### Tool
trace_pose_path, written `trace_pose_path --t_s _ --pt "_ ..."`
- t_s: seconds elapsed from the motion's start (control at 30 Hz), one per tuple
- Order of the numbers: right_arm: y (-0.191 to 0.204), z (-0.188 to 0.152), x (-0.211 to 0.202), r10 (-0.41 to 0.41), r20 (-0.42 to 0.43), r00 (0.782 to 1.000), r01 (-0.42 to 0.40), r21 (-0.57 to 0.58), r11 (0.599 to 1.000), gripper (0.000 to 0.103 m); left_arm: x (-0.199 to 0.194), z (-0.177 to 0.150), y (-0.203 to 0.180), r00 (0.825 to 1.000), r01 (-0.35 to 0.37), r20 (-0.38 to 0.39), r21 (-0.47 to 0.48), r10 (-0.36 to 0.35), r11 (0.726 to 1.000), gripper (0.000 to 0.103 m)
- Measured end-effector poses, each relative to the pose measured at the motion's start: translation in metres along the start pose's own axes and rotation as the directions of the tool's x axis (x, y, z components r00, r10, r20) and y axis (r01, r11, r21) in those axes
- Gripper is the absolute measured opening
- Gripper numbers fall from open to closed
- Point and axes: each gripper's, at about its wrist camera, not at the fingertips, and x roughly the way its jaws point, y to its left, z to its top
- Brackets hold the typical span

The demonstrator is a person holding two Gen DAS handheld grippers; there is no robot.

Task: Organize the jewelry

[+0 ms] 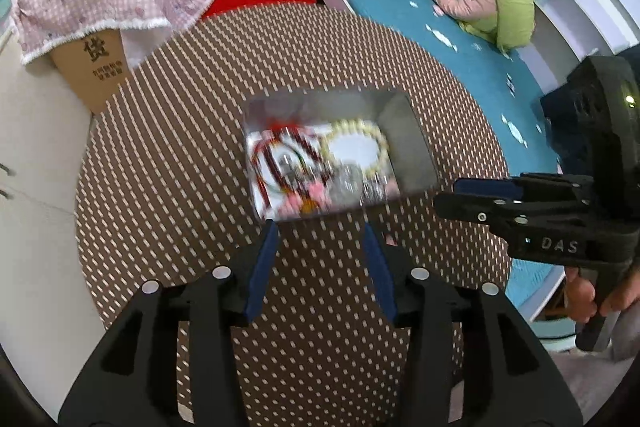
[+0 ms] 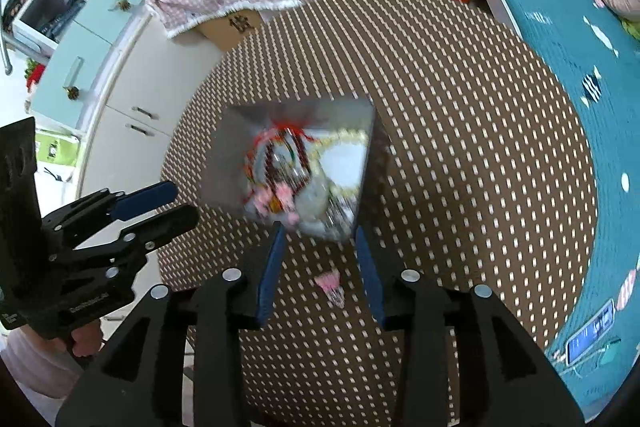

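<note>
Grey box (image 1: 408,147) w/ bracelets (image 1: 356,147) sits mid table (image 1: 168,155). Both hand-held grippers, left (image 1: 322,233) & right (image 2: 320,239), hover near box, jaws apart, empty. Pink hair clip (image 2: 332,287) on table just beside box.

The box (image 1: 338,151) sits at the center of the tabletop (image 1: 168,155) with the jewelry (image 1: 320,163) inside, a hair clip (image 2: 333,287) before it, and the bed (image 1: 452,39) right of the tabletop.

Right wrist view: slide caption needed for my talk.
Right claw open above a pink hair clip, beside the grey jewelry box on the patterned table.
</note>
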Motion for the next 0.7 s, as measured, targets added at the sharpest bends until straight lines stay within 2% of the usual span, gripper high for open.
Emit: trace_pose_path --t_s 0.13,0.37,0.53,0.7 --pt "-0.005 -0.022 0.016 -0.038 -0.057 0.998 0.038 -0.002 0.999 0.041 0.013 -0.020 0.000 0.998 0.002 -0.057 -0.008 -0.003 1.000 0.046" --pt "0.006 -0.041 0.039 -0.058 -0.084 0.995 0.053 -0.057 0.997 0.040 0.023 -0.039 0.003 0.995 0.011 -0.101 -0.052 -0.016 0.999 0.046" --pt "0.014 -0.045 0.055 -0.098 -0.079 0.992 0.089 -0.108 0.990 0.031 0.020 -0.048 0.010 0.994 -0.002 -0.106 -0.079 -0.006 0.997 0.046" --pt "0.027 -0.048 0.069 -0.141 -0.060 0.988 0.127 -0.190 0.974 0.022 0.010 -0.044 0.025 0.996 -0.008 -0.085 -0.129 -0.003 0.992 0.046"
